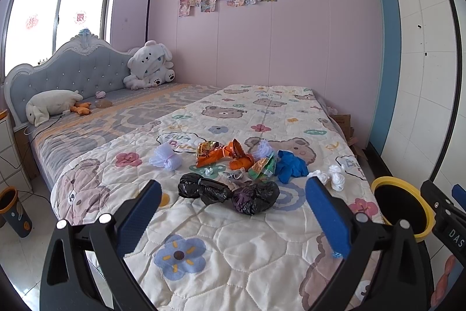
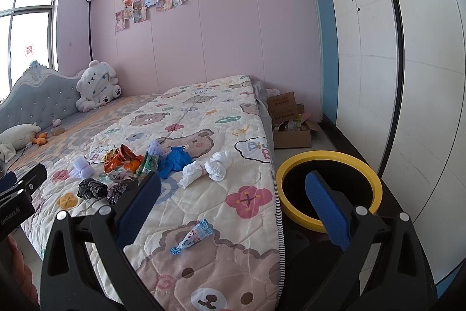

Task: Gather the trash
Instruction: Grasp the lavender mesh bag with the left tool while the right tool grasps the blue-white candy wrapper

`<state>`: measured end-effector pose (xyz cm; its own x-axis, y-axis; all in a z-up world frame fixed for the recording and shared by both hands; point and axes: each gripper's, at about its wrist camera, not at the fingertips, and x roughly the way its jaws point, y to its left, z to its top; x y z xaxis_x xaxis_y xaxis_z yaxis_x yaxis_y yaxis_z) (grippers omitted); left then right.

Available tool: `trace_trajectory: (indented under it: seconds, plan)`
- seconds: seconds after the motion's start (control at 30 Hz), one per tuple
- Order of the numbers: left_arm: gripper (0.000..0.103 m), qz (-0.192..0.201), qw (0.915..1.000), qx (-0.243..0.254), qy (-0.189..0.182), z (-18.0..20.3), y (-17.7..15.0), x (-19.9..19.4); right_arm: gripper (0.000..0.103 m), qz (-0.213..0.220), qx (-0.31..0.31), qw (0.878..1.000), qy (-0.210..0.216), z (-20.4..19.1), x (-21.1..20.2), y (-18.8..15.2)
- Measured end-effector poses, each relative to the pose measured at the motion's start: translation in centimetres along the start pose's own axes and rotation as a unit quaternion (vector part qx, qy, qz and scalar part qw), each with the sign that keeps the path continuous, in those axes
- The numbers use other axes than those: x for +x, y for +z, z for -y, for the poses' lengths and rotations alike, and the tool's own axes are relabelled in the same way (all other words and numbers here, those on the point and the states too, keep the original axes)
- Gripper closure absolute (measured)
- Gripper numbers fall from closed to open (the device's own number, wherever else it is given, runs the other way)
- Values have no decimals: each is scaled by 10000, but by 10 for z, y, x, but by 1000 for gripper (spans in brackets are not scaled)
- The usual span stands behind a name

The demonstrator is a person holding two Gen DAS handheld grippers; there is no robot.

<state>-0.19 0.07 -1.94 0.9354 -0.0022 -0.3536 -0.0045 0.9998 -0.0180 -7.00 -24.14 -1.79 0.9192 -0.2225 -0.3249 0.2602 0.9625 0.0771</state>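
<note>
Trash lies in a pile on the bear-print quilt (image 1: 221, 247): black bags (image 1: 230, 193), orange wrappers (image 1: 224, 153), a green wrapper (image 1: 263, 169), a blue glove (image 1: 289, 165), white wads (image 1: 330, 178) and a lilac wad (image 1: 166, 156). My left gripper (image 1: 233, 212) is open and empty, just short of the black bags. My right gripper (image 2: 233, 203) is open and empty, between the bed edge and the yellow-rimmed bin (image 2: 329, 190). A light blue wrapper (image 2: 192, 236) lies on the quilt in front of it. The pile shows in the right wrist view (image 2: 139, 165).
The yellow-rimmed bin (image 1: 403, 209) stands on the floor beside the bed's right edge. Cardboard boxes (image 2: 288, 118) sit near the wardrobe (image 2: 378, 63). An orange-rimmed bin (image 1: 13, 212) stands at the bed's left. Plush toys (image 1: 150, 66) sit by the headboard.
</note>
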Motion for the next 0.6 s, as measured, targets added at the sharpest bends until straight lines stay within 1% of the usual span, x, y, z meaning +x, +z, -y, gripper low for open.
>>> trace_trajectory:
  seconds: [0.2, 0.43, 0.6]
  plan:
    - [8, -70, 10000, -7, 56, -6, -14, 12, 8, -143, -32, 9999, -57, -2, 18, -3]
    - [8, -310, 9994, -42, 133, -12, -8, 35, 8, -411, -165, 9990, -66, -3, 41, -7]
    - [8, -509, 9984, -128, 186, -25, -3, 56, 8, -637, -287, 9975, 69, -6, 63, -11]
